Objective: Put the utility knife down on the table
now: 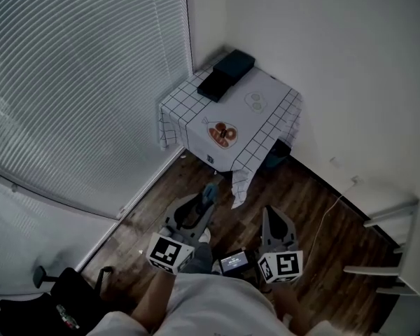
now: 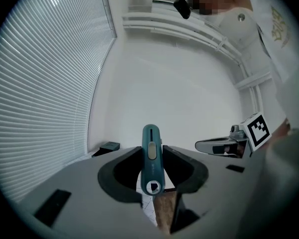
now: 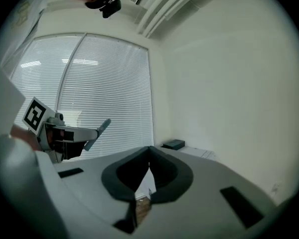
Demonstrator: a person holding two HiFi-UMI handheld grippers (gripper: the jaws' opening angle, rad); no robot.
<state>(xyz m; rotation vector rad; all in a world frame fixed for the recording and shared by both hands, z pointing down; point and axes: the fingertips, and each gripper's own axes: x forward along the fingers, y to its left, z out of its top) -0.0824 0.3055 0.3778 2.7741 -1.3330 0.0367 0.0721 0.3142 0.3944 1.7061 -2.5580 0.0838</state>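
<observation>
A teal utility knife (image 2: 151, 158) stands upright between the jaws of my left gripper (image 2: 152, 156), which is shut on it. In the head view the knife (image 1: 209, 192) sticks out ahead of the left gripper (image 1: 204, 203), over the wooden floor and short of the small table (image 1: 266, 93) with its checked cloth. My right gripper (image 1: 269, 214) is beside it on the right, shut with nothing between its jaws. The right gripper view shows the same jaws (image 3: 149, 156) meeting, and the knife (image 3: 97, 133) at the left.
Two dark boxes (image 1: 225, 74) lie at the table's far corner and a plate with food (image 1: 222, 134) near its front edge. Window blinds (image 1: 77, 75) fill the left wall. A white rack (image 1: 402, 250) stands at the right, a cable (image 1: 332, 212) runs along the floor.
</observation>
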